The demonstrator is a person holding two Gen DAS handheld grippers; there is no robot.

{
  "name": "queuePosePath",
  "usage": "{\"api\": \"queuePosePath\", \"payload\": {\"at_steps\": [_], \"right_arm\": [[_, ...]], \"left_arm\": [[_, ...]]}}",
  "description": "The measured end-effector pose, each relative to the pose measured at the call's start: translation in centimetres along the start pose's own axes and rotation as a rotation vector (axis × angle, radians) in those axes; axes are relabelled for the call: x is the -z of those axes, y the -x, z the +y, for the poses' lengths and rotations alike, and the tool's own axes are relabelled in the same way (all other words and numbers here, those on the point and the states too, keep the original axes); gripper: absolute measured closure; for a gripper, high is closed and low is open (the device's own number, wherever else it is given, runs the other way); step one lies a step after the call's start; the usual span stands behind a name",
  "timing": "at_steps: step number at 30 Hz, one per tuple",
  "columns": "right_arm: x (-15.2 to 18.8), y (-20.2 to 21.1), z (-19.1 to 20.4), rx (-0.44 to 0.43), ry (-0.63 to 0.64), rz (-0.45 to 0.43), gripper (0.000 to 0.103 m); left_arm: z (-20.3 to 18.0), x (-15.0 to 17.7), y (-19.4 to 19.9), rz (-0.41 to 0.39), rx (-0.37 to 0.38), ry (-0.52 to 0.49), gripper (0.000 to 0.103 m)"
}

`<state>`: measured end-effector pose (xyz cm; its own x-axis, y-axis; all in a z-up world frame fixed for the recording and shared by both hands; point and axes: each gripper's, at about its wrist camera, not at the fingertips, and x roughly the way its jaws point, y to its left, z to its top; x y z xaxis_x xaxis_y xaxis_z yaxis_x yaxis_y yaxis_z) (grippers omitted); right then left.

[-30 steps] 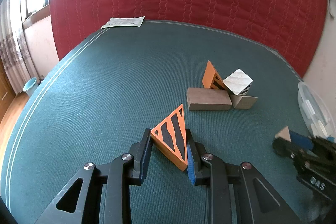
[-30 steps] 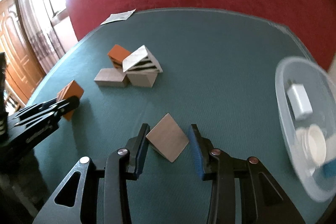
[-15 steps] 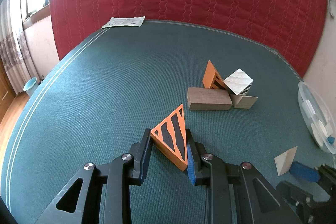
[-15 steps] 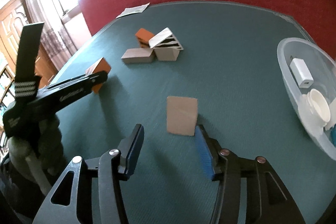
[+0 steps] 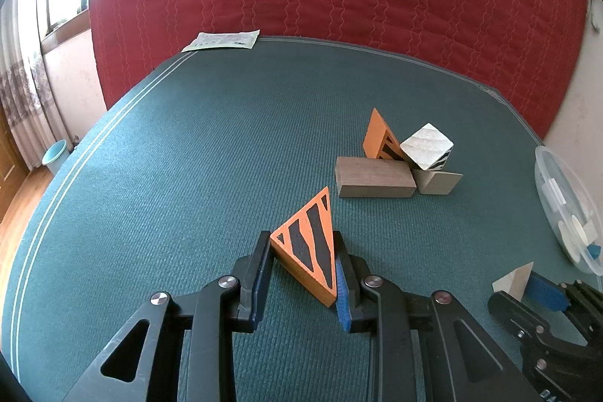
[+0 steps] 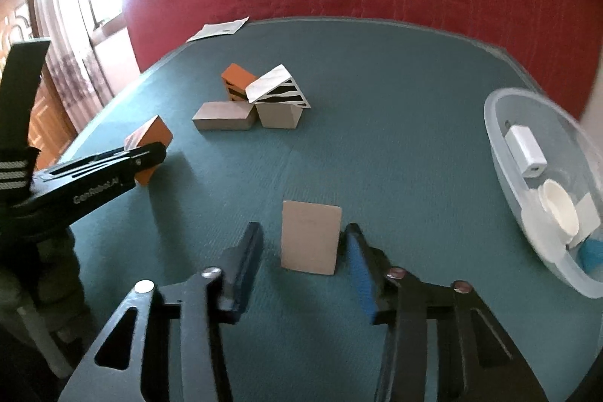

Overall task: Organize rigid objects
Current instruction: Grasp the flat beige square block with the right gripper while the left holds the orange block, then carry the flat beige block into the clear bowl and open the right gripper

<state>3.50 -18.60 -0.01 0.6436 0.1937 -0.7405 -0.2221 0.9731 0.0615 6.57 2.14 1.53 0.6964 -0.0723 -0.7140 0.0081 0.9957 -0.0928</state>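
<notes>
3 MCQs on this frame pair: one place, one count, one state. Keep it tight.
1. Where is the clear plastic tub?
A. right edge of the table
B. beside the paper sheet
C. on the block pile

2. How many orange-and-black striped wedges show in the left wrist view?
A. one
B. two
C. four

3. What is the left gripper doing?
A. hanging open
B. shut on the striped wedge
C. shut on the plain block

Key: 1 A, tub sits at the table's right rim. 2 B, the held one plus another in the pile. 3 B, both pads press the wedge's sides.
</notes>
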Motion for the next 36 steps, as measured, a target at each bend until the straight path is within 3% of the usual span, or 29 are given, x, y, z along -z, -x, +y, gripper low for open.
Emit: {"api": "queuePosePath", "payload": {"at_steps": [3, 10, 20, 36], "right_arm": [[0.1, 0.0, 0.1, 0.031, 0.010, -0.005, 0.071], [0.5, 1.3, -1.2, -0.003, -0.037, -0.014, 0.071], [1.0, 5.6, -4.1, -0.010, -0.110, -0.096, 0.071], [2.1, 9.9, -12.2, 0.115, -0.263, -0.186, 0.071]], "left_arm": [[-0.1, 0.0, 0.0, 0.000, 0.000, 0.000, 0.072], [-0.1, -0.1, 0.2, -0.007, 0.002, -0.004, 0.072], [0.0, 0.4, 1.1, -0.022, 0.053, -0.015, 0.073], [-3.8, 0.4, 2.6, 0.006, 0.116, -0.084, 0.073]]}}
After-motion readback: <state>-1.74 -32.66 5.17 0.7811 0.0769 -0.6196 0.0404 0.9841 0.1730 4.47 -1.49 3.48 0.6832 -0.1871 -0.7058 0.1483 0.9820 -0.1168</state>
